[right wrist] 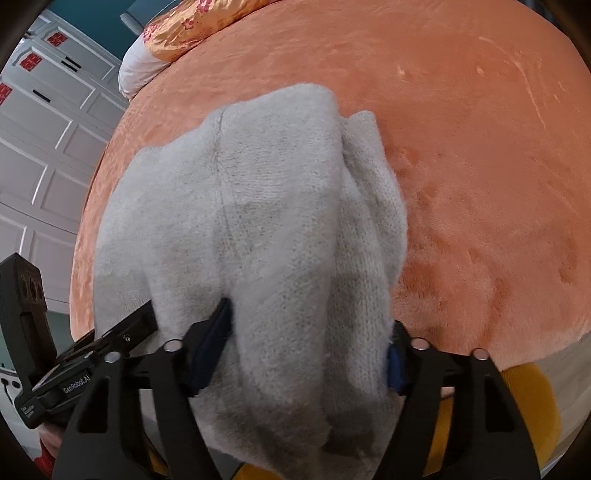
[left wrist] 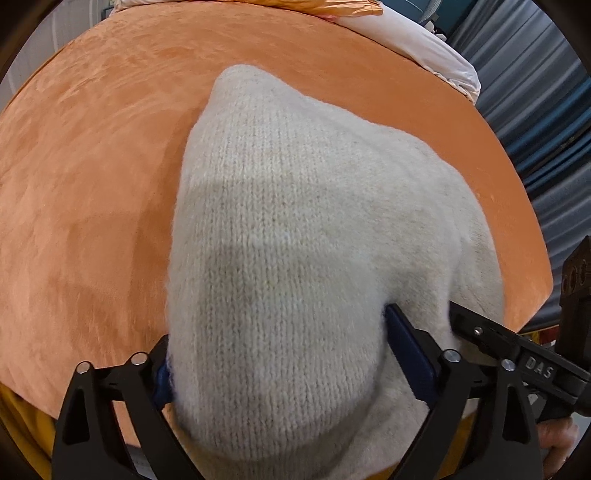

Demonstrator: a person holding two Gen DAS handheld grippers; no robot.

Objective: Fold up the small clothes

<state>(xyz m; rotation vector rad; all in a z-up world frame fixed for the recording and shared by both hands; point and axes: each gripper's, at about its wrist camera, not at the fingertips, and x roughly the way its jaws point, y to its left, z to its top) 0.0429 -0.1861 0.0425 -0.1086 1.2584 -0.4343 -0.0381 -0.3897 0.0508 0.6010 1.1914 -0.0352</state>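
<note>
A cream knitted sweater (left wrist: 295,192) lies bunched on the orange bed cover (left wrist: 92,166). Its near edge rises between the fingers of both grippers. My left gripper (left wrist: 279,332) stands wide, with a thick fold of knit filling the gap and brushing the blue pads (left wrist: 406,350). My right gripper (right wrist: 310,317) has its jaws drawn in, and its blue pads (right wrist: 210,347) squeeze a bunched fold of the sweater (right wrist: 258,206). The two grippers sit side by side at the near edge. The right one's body (left wrist: 517,350) shows in the left wrist view. The left one's body (right wrist: 92,350) shows in the right wrist view.
Orange cover (right wrist: 480,166) spreads wide beyond the sweater. A white pillow (left wrist: 424,48) and an orange flowered cushion (right wrist: 177,33) lie at the far end. White cabinet doors (right wrist: 44,147) stand on one side and a blue curtain (left wrist: 546,147) on the other. Yellow clothing (right wrist: 524,398) shows at the near edge.
</note>
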